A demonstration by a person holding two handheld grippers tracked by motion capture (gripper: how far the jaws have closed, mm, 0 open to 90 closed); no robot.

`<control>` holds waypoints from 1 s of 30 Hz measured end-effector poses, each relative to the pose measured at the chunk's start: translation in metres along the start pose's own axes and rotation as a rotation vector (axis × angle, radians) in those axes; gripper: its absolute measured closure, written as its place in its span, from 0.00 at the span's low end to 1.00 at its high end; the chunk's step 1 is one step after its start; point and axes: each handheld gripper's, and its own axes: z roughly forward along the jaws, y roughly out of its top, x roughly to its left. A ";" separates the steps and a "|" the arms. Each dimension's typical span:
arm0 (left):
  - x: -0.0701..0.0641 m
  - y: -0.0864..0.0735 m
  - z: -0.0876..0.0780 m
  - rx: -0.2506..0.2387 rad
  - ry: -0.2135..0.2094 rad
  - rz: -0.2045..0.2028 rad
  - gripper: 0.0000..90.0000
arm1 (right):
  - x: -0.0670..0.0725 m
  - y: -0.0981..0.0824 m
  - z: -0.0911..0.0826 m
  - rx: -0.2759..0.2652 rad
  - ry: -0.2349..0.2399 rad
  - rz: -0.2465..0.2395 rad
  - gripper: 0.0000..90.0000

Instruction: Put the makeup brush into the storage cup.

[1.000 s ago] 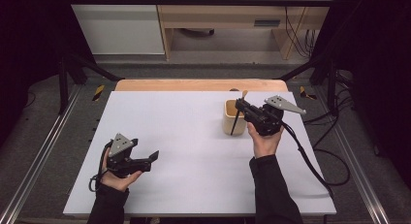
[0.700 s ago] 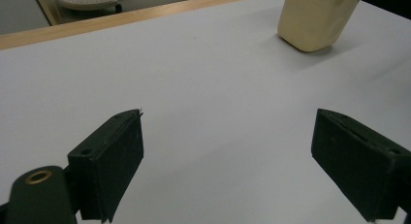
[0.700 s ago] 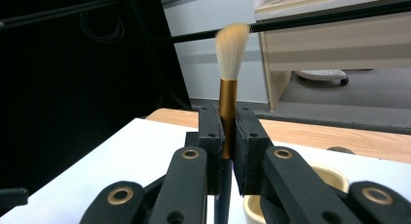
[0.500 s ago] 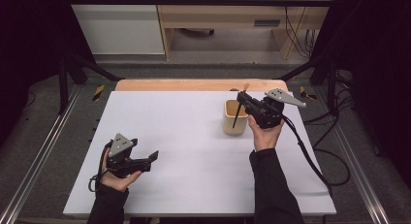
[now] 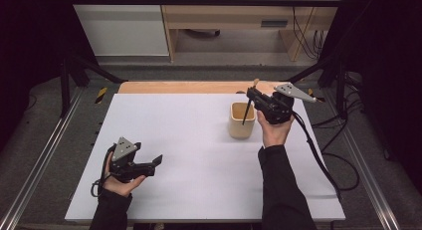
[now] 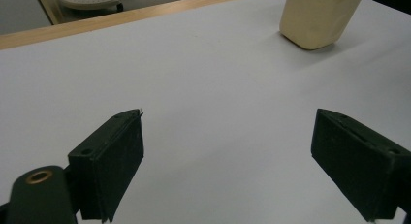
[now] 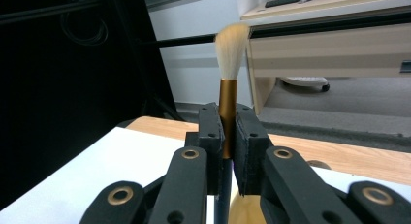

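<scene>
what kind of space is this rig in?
Likely a lab or office set up for recording: a white table framed by metal rails, black curtains at the sides, wooden desks and trailing cables behind.

I can read no text, label, brand, number or sign anywhere here. The white worktop [image 5: 199, 140] is blank, the beige cup [image 5: 242, 120] carries no print on the faces I see, and the brush [image 7: 229, 88] shows only a plain golden ferrule and a dark handle.
</scene>
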 end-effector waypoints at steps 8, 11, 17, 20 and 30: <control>0.000 0.000 0.000 0.001 0.000 0.000 0.12 | -0.007 0.005 0.006 -0.002 -0.017 0.004 0.93; 0.000 0.000 -0.001 -0.001 0.001 -0.001 0.12 | -0.010 0.009 0.008 -0.007 -0.030 0.000 0.93; 0.000 0.000 0.000 0.000 0.000 -0.001 0.13 | -0.016 0.014 0.011 -0.011 -0.055 -0.008 0.93; 0.000 0.000 0.000 0.001 -0.001 0.001 0.13 | -0.017 0.013 0.014 -0.008 -0.062 -0.016 0.93; 0.001 0.000 -0.001 -0.002 -0.003 -0.003 0.13 | -0.021 0.009 0.027 0.006 -0.079 -0.019 0.93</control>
